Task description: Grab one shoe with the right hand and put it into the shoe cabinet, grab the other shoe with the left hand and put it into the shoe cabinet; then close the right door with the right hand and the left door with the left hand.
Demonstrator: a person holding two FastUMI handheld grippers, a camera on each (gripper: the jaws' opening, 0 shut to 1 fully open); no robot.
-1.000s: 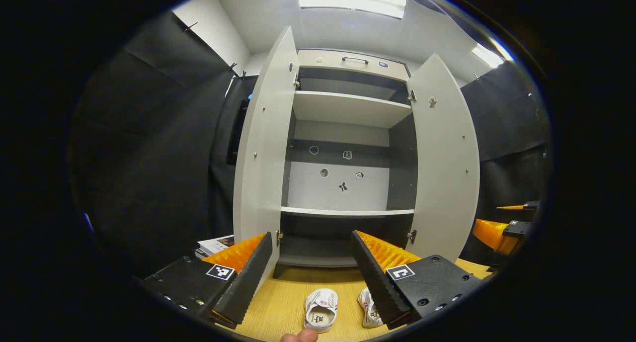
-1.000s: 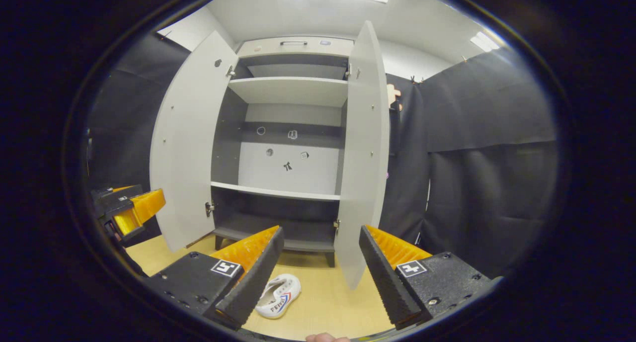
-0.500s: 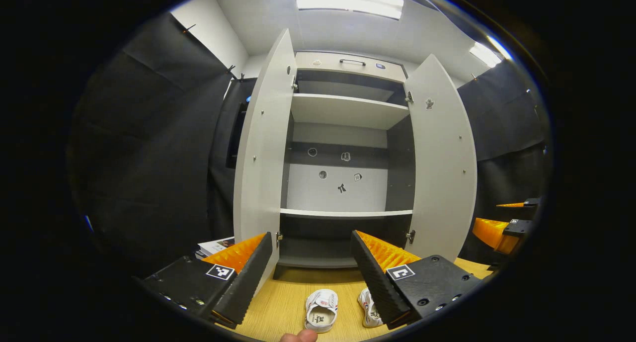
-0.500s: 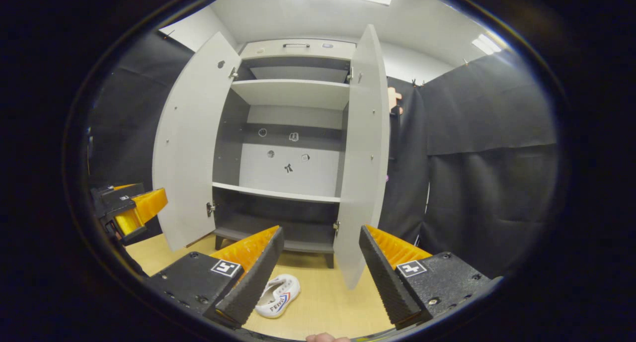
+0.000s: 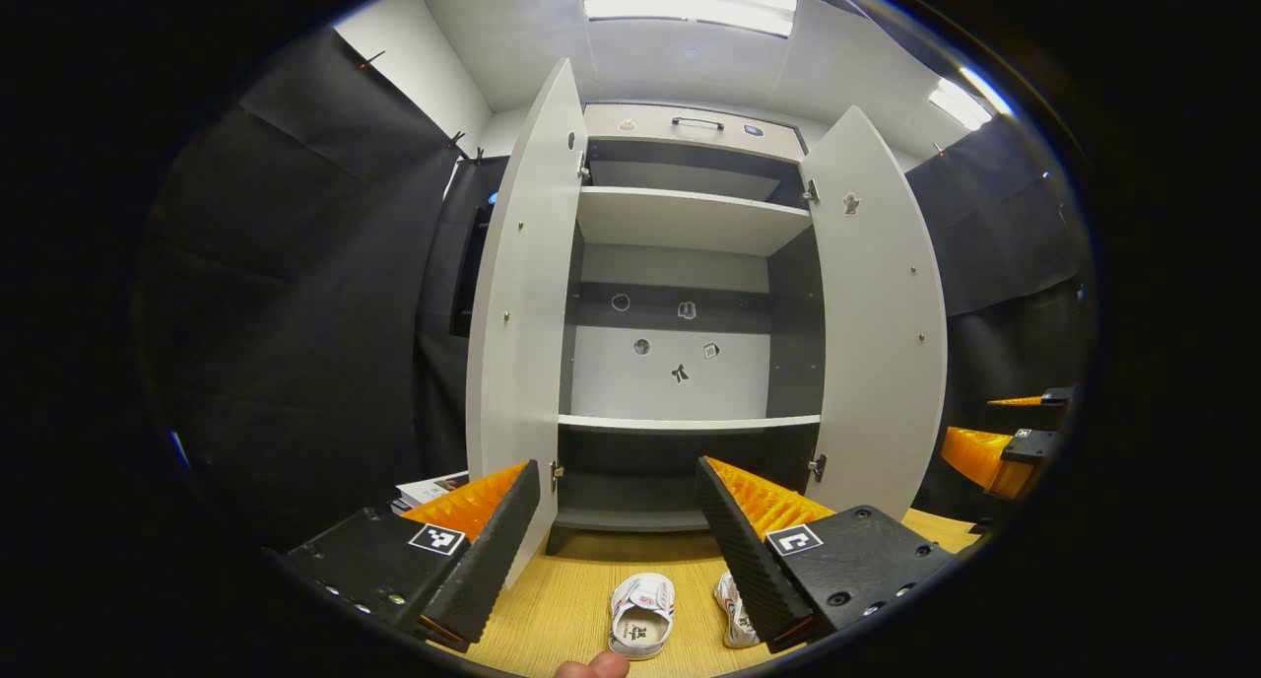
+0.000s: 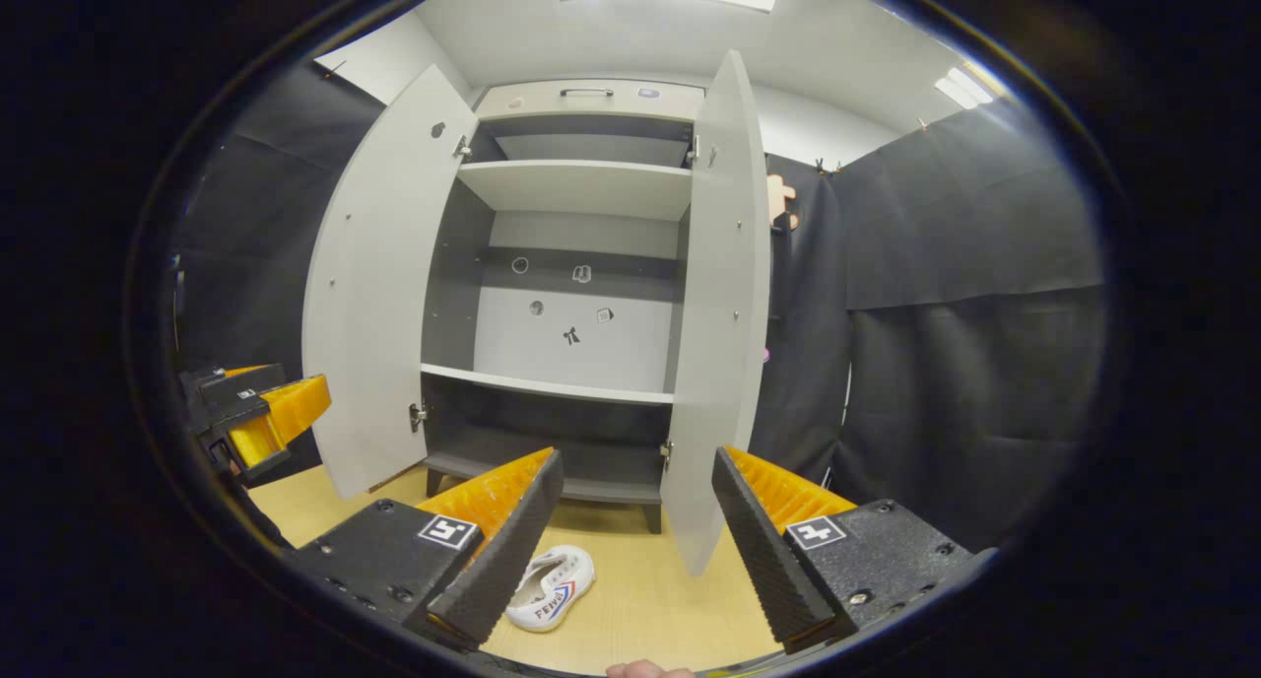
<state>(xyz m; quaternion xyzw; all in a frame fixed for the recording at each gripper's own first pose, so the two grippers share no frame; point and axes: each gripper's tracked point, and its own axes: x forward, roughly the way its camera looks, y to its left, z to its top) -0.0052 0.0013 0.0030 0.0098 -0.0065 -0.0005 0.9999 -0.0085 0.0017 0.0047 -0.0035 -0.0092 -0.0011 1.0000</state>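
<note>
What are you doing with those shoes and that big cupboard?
A person holds two grippers, both open and empty, in front of the cabinet. Its left door and right door stand open. Two shoes lie on the floor; neither is picked up yet.

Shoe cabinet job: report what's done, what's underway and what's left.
Nothing done: both shoes lie on the floor, and the shoe cabinet has both doors open. Underway: the left hand-held gripper and right hand-held gripper are open and empty above them. Left: everything.
</note>
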